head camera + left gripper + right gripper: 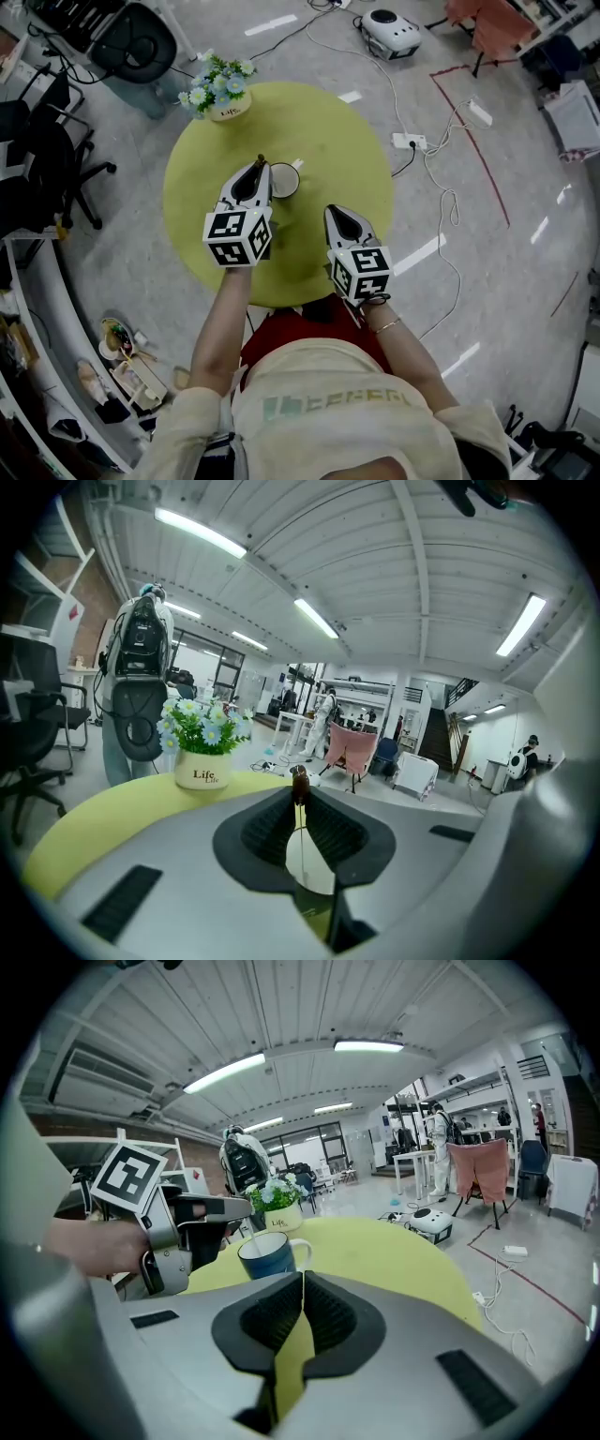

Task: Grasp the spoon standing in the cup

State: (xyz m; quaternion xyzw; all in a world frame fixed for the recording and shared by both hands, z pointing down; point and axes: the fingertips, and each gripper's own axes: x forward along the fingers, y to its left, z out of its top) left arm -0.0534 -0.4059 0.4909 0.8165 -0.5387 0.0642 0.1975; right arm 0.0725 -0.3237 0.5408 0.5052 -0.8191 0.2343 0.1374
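A blue cup [284,180] with a white handle stands near the middle of the round yellow-green table [328,131]. A thin spoon [261,159] with a brown tip rises from it, leaning left. My left gripper [262,167] is shut on the spoon's handle. In the left gripper view the spoon [299,782] sits pinched between the jaws of that gripper [300,797], with the cup [314,869] below. The right gripper view shows the cup [267,1253], spoon [251,1237] and left gripper [178,1227]. My right gripper [335,210] [302,1279] hangs shut and empty, right of the cup.
A white pot of blue and white flowers [225,94] [202,761] [278,1208] stands at the table's far left edge. On the floor beyond are cables, a power strip [410,142] and a white machine [389,30]. Black office chairs [47,159] stand at left.
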